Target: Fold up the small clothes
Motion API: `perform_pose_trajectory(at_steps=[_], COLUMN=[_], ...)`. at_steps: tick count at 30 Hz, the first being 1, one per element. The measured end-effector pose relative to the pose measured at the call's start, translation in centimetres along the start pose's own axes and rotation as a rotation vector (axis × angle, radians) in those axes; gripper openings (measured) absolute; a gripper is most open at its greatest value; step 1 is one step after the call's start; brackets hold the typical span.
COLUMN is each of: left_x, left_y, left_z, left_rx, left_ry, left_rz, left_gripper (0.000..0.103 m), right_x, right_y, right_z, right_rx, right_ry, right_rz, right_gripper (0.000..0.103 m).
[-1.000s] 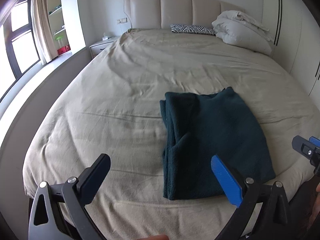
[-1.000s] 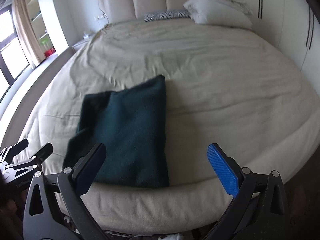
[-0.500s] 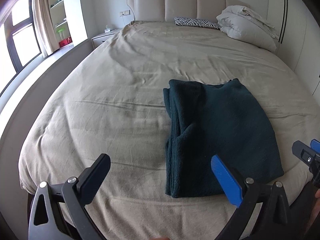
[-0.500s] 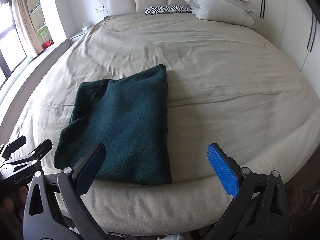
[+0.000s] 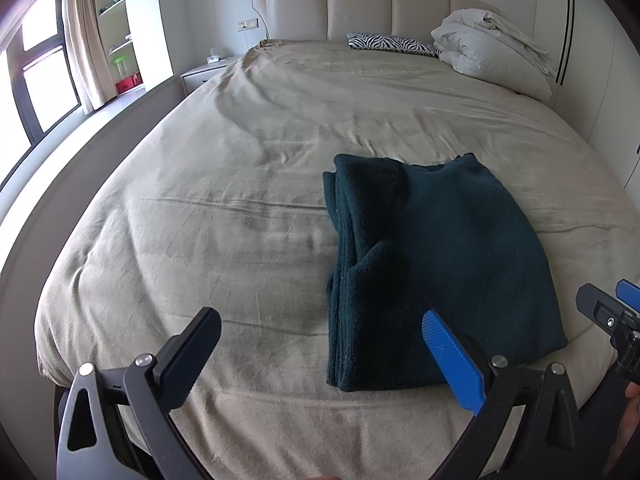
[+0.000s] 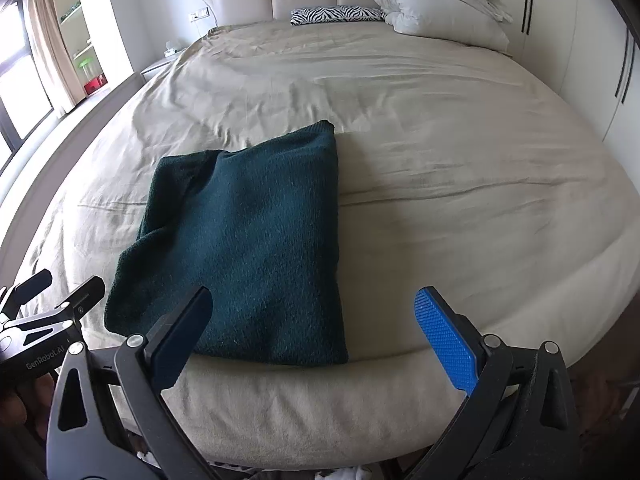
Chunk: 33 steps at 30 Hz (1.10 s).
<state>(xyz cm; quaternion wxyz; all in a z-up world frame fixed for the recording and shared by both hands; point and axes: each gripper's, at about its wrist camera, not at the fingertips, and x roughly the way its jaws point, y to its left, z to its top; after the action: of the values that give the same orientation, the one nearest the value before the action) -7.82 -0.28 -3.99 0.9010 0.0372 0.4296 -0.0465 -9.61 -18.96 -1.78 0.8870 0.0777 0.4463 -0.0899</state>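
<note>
Garment: the dark green knitted garment point(image 5: 436, 264) lies folded into a thick rectangle on the beige bed cover point(image 5: 224, 216), close to the foot edge nearest you, where both tools can reach it.
Fold state: its stacked layer edges face your left side (you can count several plies along that side in the left view), while the right side looks like one smooth fold line, so I judge that it has already been folded at least once.
Left gripper: your left gripper point(image 5: 320, 350) hangs over bare cover just beside the garment's layered edge, jaws spread wide and holding nothing.
Right gripper: your right gripper point(image 6: 310, 324) sits low at the foot of the bed, jaws equally wide and empty; its dark finger point(image 6: 180, 336) overlaps the garment's near edge in the picture, but whether it touches the cloth I cannot tell.
Likely reason: both tools are open and flanking the near end, which suits either one more fold away from you or a final check.
Surroundings: a crumpled white duvet point(image 6: 444, 8) and a zebra-striped pillow point(image 6: 336, 14) rest by the padded headboard, well apart from the work.
Caution: thick knit tends to spring back, so pinch all layers together if you lift that edge.
</note>
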Motion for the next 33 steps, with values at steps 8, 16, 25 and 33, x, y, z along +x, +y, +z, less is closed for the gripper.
perform_pose_trajectory(at_steps=[8,16,25,33], left_x=[0.00,0.06,0.09,0.11], left_y=[-0.01,0.07,-0.01,-0.05], left_z=[-0.18,-0.18,-0.54,-0.74], left_rx=[-0.002,-0.001,-0.006,-0.007], left_ry=[0.000,0.003,0.008,0.009], left_rz=[0.000,-0.001,-0.003,-0.005], left_gripper=[0.103,0.103,0.103,0.103], right_x=[0.09,0.33,0.30,0.52], right_y=[0.08,0.29,0.26,0.58], right_z=[-0.04,-0.26,-0.26,-0.72], right_rx=[0.001,0.001,0.003,0.003], right_ry=[0.002,0.005,0.005,0.007], right_rz=[-0.001,0.000,0.001,0.000], right_gripper=[0.103,0.103,0.103,0.103])
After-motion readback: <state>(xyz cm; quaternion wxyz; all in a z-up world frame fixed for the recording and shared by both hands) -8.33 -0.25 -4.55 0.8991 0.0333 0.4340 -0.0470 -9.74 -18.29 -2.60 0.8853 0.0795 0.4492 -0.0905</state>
